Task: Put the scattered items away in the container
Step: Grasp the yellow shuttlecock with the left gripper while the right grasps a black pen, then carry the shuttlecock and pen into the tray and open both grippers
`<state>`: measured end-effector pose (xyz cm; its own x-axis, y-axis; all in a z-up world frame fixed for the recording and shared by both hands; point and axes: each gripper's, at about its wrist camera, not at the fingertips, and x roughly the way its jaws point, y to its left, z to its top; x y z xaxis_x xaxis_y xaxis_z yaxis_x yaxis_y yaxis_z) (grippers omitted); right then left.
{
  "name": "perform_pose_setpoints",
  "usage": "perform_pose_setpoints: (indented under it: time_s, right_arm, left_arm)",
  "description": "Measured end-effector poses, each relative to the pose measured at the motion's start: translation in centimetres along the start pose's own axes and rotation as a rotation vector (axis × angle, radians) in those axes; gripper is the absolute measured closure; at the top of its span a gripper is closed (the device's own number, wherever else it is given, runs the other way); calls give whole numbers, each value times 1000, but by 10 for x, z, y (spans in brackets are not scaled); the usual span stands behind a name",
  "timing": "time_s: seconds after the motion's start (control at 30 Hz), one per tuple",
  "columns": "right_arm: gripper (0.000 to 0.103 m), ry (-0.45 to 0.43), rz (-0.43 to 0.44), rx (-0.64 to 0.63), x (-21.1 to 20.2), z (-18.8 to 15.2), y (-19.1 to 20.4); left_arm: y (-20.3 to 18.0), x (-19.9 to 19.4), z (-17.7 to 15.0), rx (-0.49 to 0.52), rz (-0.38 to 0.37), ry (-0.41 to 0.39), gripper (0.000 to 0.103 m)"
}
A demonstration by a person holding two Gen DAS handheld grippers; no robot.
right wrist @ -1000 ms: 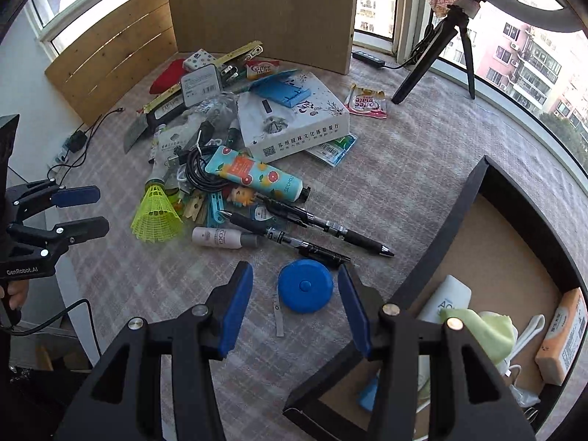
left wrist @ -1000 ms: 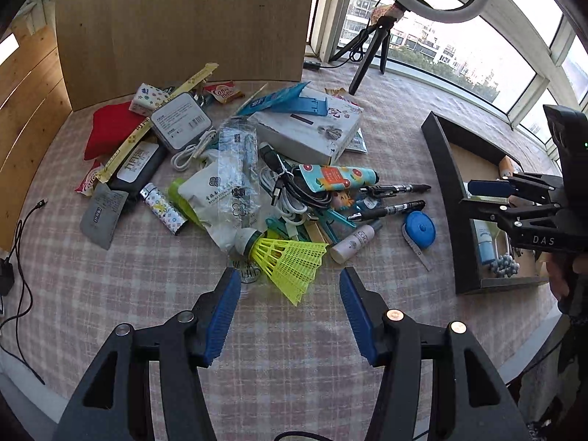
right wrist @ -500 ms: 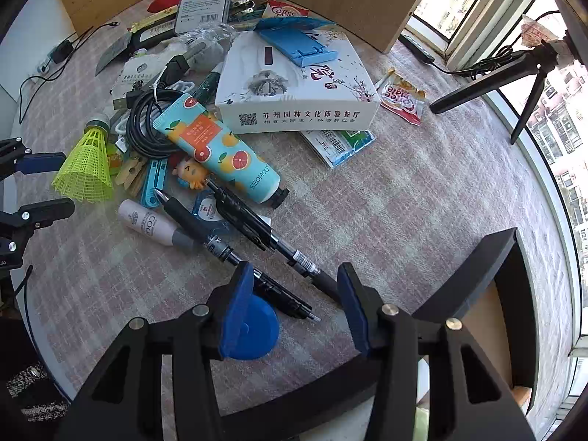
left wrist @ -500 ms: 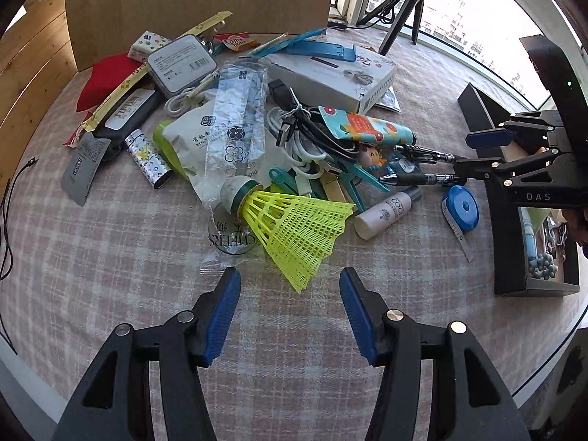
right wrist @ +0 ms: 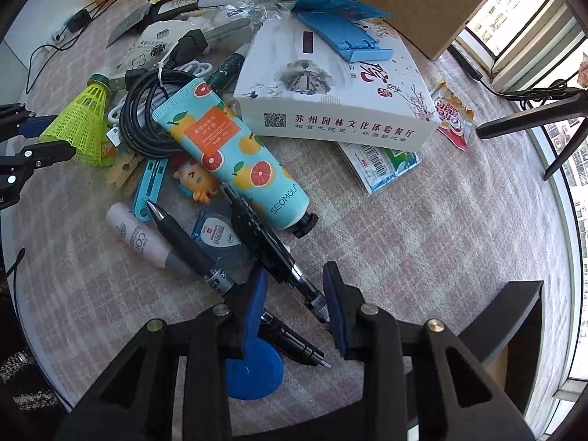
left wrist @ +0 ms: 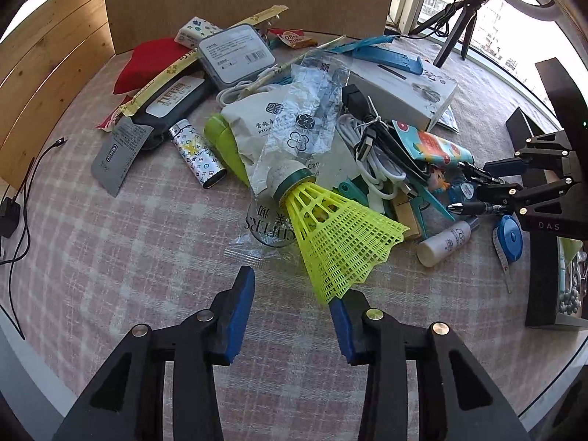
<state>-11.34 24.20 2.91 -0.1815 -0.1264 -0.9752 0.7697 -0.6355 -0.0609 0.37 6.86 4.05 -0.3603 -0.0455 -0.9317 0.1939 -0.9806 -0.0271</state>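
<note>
The left hand-held gripper (left wrist: 290, 303) is held wide open and empty, with the skirt of the yellow shuttlecock (left wrist: 338, 235) reaching its right finger (left wrist: 340, 325). It would best be closed gently on the meshed skirt, which is judged springy and easily crushed. The shuttlecock is seen lying tilted on the desk (left wrist: 147, 242), its white, green-banded cork resting against a clear wrapper (left wrist: 305, 125). The right hand-held gripper (right wrist: 292, 303) is likewise open and empty, set around two black pens (right wrist: 264, 239). Farther right, the black container (left wrist: 540, 279) is partly seen.
</note>
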Motion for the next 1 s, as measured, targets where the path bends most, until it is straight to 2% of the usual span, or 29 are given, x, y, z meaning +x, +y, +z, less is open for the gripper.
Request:
perform_pose_setpoints:
  time_s: [0.03, 0.07, 0.1, 0.3, 0.43, 0.57, 0.73, 1.0]
  right_arm:
    - [80, -3, 9, 8, -2, -1, 0]
    - [82, -9, 9, 15, -5, -2, 0]
    - [84, -16, 6, 25, -8, -5, -1]
    - [89, -83, 49, 199, -31, -18, -27]
    - [89, -147, 130, 344, -48, -26, -48]
    - [89, -205, 203, 454, -63, -47, -63]
    - [91, -260, 214, 530, -89, -63, -67]
    - [92, -368, 171, 720, -147, -130, -107]
  left_arm:
    - [2, 0, 1, -7, -4, 2, 82]
    - [5, 0, 0, -14, -8, 3, 94]
    - [7, -1, 0, -19, -13, 2, 101]
    - [24, -18, -4, -37, -52, -40, 102]
    - [32, -42, -3, -49, -60, -87, 102]
    - [20, -57, 6, -41, -92, -122, 102]
    - [-9, -70, 18, 21, -154, -149, 102]
    - [-93, -95, 48, 216, -272, -205, 102]
